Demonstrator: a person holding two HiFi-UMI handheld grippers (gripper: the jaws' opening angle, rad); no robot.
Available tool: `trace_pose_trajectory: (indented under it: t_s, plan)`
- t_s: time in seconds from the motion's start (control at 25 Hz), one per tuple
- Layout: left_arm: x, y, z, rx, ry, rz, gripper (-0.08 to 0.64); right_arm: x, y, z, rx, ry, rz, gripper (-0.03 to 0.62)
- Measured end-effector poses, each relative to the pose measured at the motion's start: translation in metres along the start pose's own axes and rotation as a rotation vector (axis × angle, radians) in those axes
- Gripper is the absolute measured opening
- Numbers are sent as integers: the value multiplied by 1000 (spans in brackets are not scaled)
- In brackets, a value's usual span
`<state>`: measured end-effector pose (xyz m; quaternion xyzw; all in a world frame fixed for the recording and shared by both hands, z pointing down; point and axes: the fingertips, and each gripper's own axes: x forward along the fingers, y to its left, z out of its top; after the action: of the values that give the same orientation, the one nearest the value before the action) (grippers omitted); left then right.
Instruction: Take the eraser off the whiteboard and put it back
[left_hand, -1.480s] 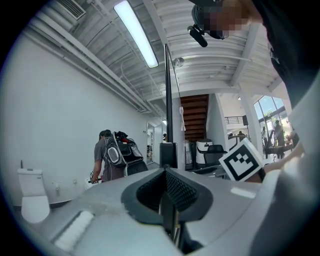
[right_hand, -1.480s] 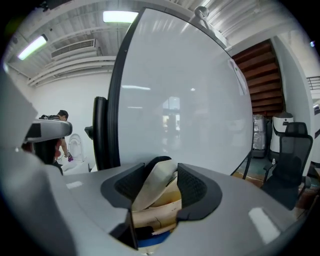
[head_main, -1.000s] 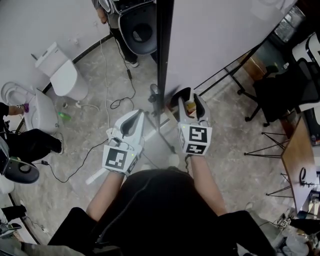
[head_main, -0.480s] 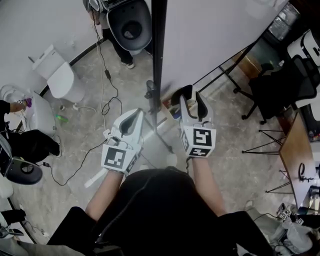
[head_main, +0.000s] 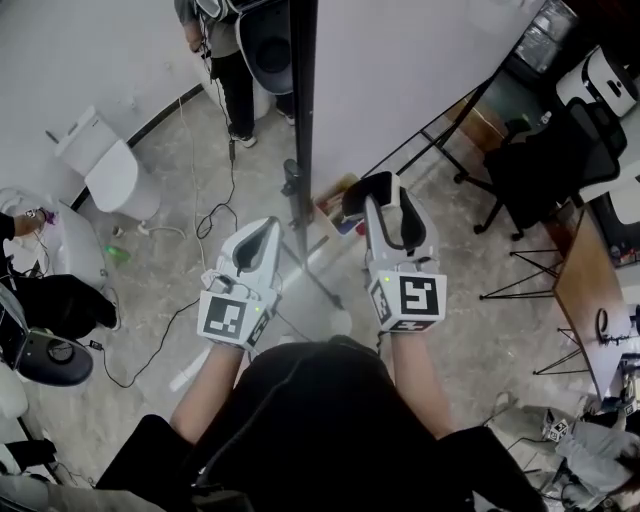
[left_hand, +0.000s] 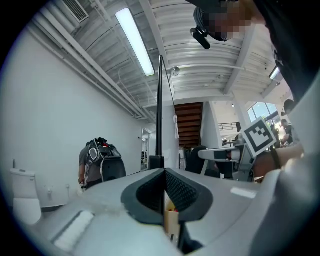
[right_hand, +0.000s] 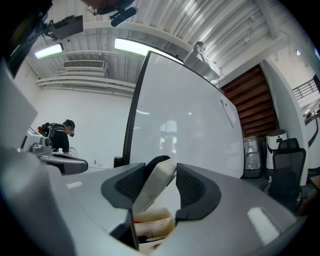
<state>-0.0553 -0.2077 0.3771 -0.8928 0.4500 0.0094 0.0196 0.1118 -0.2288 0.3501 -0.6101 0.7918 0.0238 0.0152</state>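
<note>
The whiteboard (head_main: 400, 70) stands straight ahead, its black side post (head_main: 303, 110) running down the middle of the head view. My right gripper (head_main: 388, 200) is shut on the eraser (head_main: 362, 192), a white block with a black felt side. In the right gripper view the eraser (right_hand: 156, 186) sits tilted between the pads, close before the white board face (right_hand: 185, 115). My left gripper (head_main: 264, 238) hovers left of the post, level, with its jaws shut on nothing. In the left gripper view the left gripper (left_hand: 165, 192) shows its pads meeting, and the post (left_hand: 160, 110) rises just beyond.
White toilets (head_main: 110, 165) and a person (head_main: 225, 60) stand at the left and the back. Cables (head_main: 215, 215) trail over the floor. A small box (head_main: 335, 205) lies at the board's foot. A black office chair (head_main: 560, 150) and a wooden table (head_main: 590, 290) are on the right.
My right gripper has risen with the eraser in it, closer to the board face. The left gripper has hardly moved. The head view has shifted a little.
</note>
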Motion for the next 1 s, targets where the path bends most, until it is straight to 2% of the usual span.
trace_pose_trajectory:
  t_s: [0.48,0.64,1.0]
  plan:
    - [-15,-3,17,-8,-36,-30,5,-54,7,32,-27,-64,-35,199]
    - [-21,0,17,-16,-16,-13,5,-70,10,42,-48,-80,-42,199]
    - [-26,-6,23,3,-12,-26,3,-82,12,51,-53,-95,-49,198]
